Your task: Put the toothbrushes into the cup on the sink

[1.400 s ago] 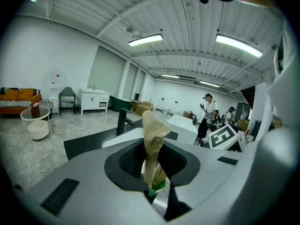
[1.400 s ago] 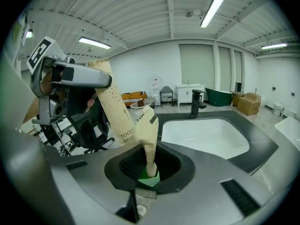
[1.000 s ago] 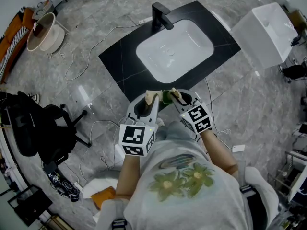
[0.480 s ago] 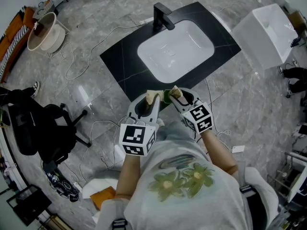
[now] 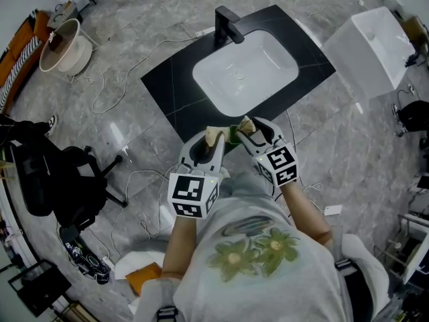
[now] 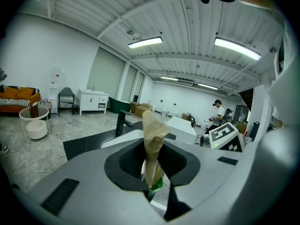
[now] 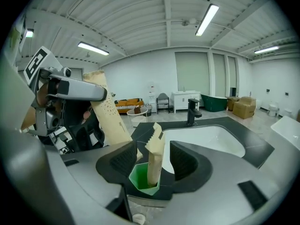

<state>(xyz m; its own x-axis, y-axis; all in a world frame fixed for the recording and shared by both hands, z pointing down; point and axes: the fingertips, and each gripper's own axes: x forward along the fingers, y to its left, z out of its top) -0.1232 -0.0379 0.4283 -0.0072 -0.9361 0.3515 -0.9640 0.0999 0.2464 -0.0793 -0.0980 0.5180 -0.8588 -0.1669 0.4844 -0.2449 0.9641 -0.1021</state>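
Observation:
A green cup (image 7: 142,180) stands at the near edge of the black counter (image 5: 167,86), beside the white sink basin (image 5: 244,69). A paper-wrapped toothbrush (image 7: 154,158) stands upright in the cup, between the jaws of my right gripper (image 7: 152,162). Those jaws have just been opening and the pads stand clear of the wrapper. My left gripper (image 6: 152,172) is shut on a second paper-wrapped toothbrush (image 6: 152,142), held upright just left of the cup (image 5: 232,135). In the head view the left gripper (image 5: 213,138) and right gripper (image 5: 249,131) sit side by side.
A black faucet (image 5: 228,24) rises at the basin's far side. A white box-shaped unit (image 5: 379,45) stands at the right. At the far left are a round white side table (image 5: 60,45) and a black chair (image 5: 53,180). Cables (image 5: 114,86) trail over the grey floor.
The right gripper's jaws have spread apart and let go of the toothbrush, which now stands in the green cup. The left gripper has kept still with its toothbrush.

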